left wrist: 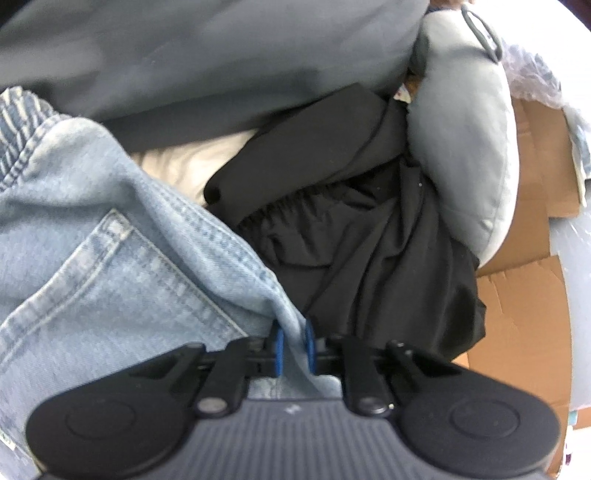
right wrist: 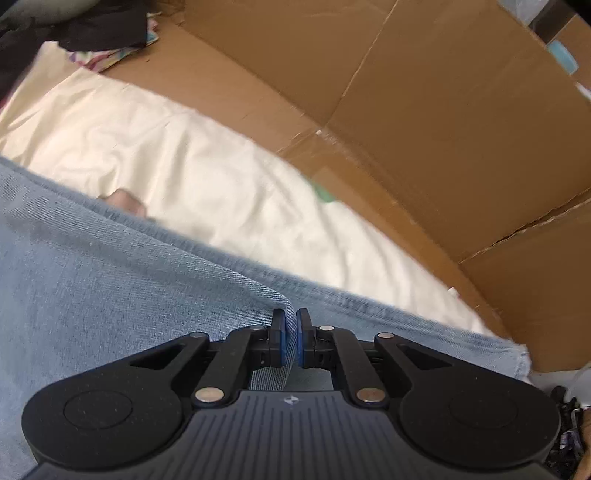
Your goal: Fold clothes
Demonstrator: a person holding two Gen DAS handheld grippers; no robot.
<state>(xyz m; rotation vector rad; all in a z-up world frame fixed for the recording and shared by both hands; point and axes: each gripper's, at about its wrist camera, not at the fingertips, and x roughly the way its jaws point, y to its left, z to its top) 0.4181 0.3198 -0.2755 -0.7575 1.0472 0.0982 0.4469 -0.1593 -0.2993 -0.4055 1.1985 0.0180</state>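
Light blue jeans [left wrist: 92, 236] fill the left of the left wrist view, a back pocket and the elastic waistband showing. My left gripper [left wrist: 294, 332] is shut on a fold of that denim, the cloth pinched between its blue pads. In the right wrist view the jeans [right wrist: 110, 280] spread across the lower left, their hem running to the right. My right gripper [right wrist: 291, 325] is shut on a ridge of the denim near that edge. Part of a person's hand [right wrist: 127, 201] peeks over the jeans' far edge.
A cream cloth [right wrist: 166, 158] lies under the jeans on flattened brown cardboard [right wrist: 424, 110]. Black garments [left wrist: 351, 229] are heaped just beyond the left gripper, beside a grey cushion [left wrist: 469, 147] and a large grey fabric mass [left wrist: 203, 55]. More dark and patterned clothes [right wrist: 92, 33] sit far left.
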